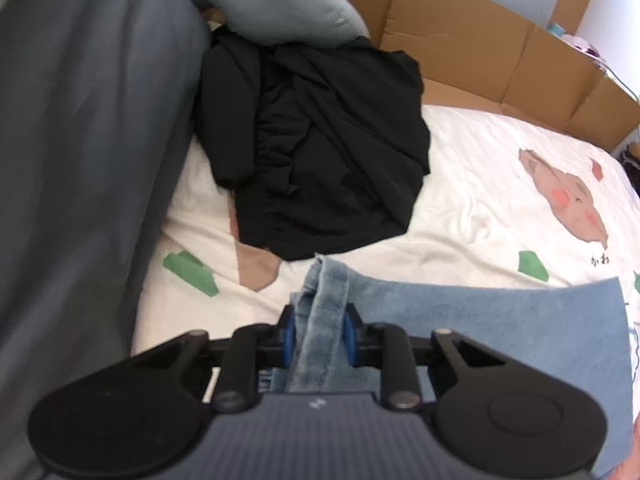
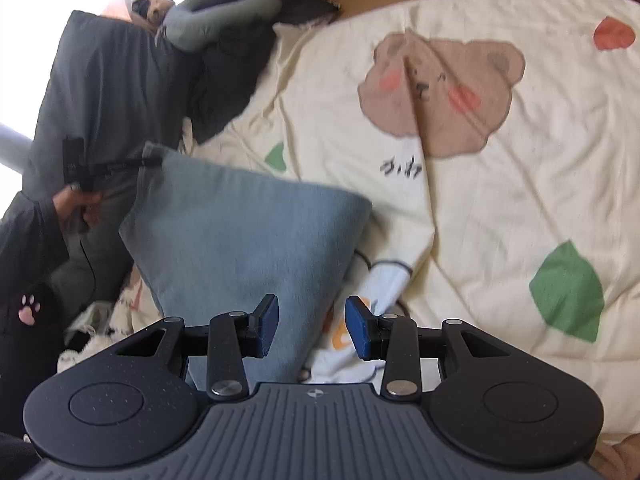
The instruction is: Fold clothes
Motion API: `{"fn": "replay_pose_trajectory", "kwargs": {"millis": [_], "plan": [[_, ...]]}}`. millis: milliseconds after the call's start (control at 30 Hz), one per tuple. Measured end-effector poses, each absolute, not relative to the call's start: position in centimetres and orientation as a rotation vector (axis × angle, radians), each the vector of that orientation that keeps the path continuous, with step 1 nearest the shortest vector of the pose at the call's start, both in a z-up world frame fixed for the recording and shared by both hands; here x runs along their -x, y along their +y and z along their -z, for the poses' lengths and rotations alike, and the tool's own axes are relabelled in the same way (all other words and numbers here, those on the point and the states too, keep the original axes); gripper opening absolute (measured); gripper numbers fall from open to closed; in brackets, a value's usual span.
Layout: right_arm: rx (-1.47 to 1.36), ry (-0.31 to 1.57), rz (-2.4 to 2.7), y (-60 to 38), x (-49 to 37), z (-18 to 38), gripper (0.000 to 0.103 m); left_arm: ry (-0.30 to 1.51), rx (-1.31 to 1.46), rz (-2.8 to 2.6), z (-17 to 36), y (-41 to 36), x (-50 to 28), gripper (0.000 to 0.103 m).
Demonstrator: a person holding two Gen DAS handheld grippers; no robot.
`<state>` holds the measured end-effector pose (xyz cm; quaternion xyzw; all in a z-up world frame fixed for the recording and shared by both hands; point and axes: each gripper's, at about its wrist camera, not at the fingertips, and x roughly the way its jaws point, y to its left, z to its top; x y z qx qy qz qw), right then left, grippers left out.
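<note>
**Denim pinched in my left fingers above the bed**

My left gripper (image 1: pixel 318 330) has its fingers clamped on a bunched seam edge of the blue jeans (image 1: pixel 460 320), with the denim lifted off the bedspread (image 1: pixel 480 184). My right gripper (image 2: pixel 312 326) hovers with its fingers spread; the jeans lie beneath them, and neither pad touches the cloth. A crumpled black garment (image 1: pixel 320 148) lies further along the bed, by the cardboard (image 1: pixel 460 40) at its far edge.
</note>
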<state>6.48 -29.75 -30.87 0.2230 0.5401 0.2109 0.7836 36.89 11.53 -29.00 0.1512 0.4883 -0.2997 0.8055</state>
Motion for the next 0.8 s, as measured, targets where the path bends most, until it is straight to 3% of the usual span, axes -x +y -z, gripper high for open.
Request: {"fn": "replay_pose_trajectory", "kwargs": {"millis": [200,233,400,567,700,800], "plan": [[-0.506,1.176,-0.441,-29.4,-6.5,31.6,0.044,1.018,-0.327,0.615,29.2,11.7,-37.4,0.024],[-0.514,1.177,-0.439,-29.4,-6.6,31.7,0.044,1.015,-0.32,0.599,29.2,11.9,-37.7,0.011],[-0.582,1.185,-0.426,-28.7,-7.3,33.3,0.044,1.04,-0.31,0.564,30.0,12.1,-38.3,0.012],[-0.655,1.209,-0.438,-27.2,-8.4,35.8,0.044,1.042,-0.305,0.49,29.6,12.2,-38.0,0.03],[-0.67,1.222,-0.458,-26.1,-9.0,37.3,0.045,1.04,-0.26,0.447,28.6,13.8,-37.3,0.034],[-0.691,1.238,-0.454,-25.8,-9.0,38.5,0.047,1.056,-0.184,0.43,27.8,15.2,-36.3,0.045]]}}
